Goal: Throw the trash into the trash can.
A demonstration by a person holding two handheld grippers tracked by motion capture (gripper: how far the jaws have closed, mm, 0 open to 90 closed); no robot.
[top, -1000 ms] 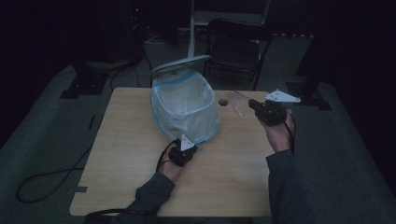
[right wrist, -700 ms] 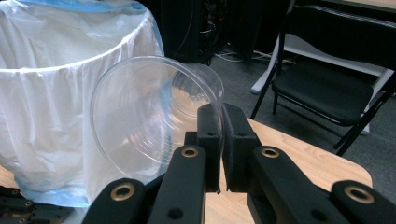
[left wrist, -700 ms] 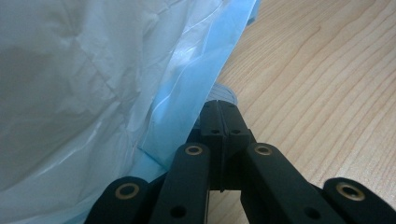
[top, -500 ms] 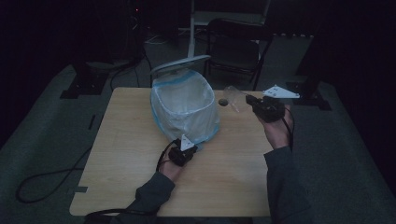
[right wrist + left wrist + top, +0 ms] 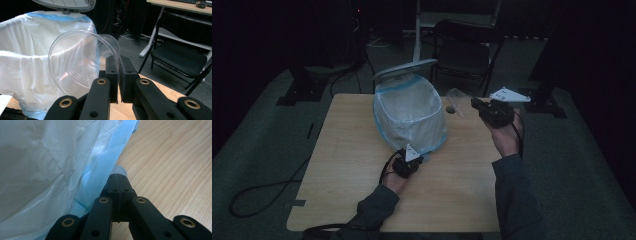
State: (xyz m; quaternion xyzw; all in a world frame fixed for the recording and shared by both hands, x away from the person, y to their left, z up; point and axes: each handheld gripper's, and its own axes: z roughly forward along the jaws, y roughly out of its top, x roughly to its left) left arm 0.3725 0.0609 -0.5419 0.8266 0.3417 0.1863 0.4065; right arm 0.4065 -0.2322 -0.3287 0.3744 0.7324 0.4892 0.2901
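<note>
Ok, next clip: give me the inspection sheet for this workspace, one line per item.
Surface: light wooden table, bare near the front edge.
Job's things: bin lined with a white and blue bag, its grey lid raised; clear plastic cup held on its side, mouth toward the camera.
Clutter: small dark object on the table beside the bin, too small to identify.
Grippers: left tongs shut on the bag's blue edge at the bin's near side; right tongs shut on the cup's rim, raised right of the bin.
Cables: black cable on the floor at left.
Surroundings: dark room, black chair behind the table.
</note>
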